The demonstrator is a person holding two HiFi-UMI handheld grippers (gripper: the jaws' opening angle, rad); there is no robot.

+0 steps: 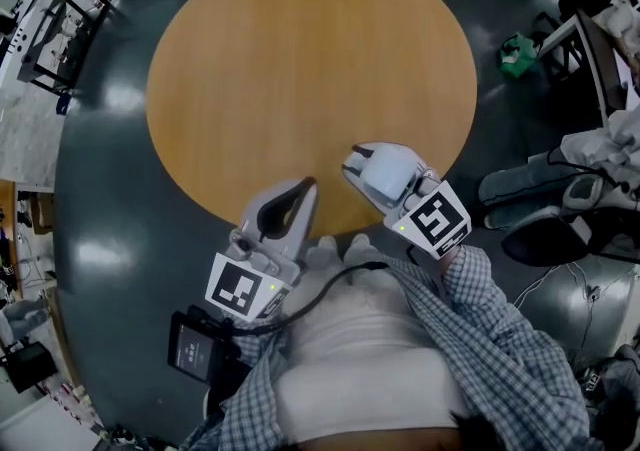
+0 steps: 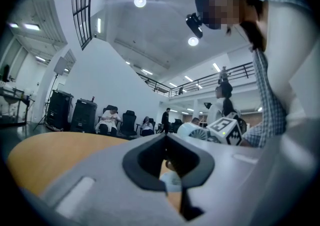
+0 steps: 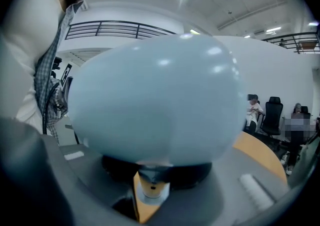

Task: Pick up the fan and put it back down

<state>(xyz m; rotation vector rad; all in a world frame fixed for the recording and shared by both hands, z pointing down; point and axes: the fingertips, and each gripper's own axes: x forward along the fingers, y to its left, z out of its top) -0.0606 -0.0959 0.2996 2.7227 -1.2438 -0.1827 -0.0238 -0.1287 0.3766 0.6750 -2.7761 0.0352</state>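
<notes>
The fan [image 1: 388,177] is a small pale blue-white one with a rounded body. My right gripper [image 1: 362,163] is shut on it over the near edge of the round wooden table [image 1: 300,59]. In the right gripper view the fan's body [image 3: 155,104] fills the picture, and its short stem [image 3: 150,190] shows below with wood under it. Whether it touches the table I cannot tell. My left gripper [image 1: 306,189] is shut and holds nothing, just left of the fan at the table's edge. From the left gripper view the fan's grille [image 2: 195,131] shows beside the right gripper's marker cube [image 2: 227,129].
The dark floor surrounds the table. A green object [image 1: 517,55] lies on the floor at the right, and metal racks [image 1: 60,29] stand at the far left. A black device [image 1: 195,347] hangs at the person's waist. People sit on chairs [image 2: 112,120] in the background.
</notes>
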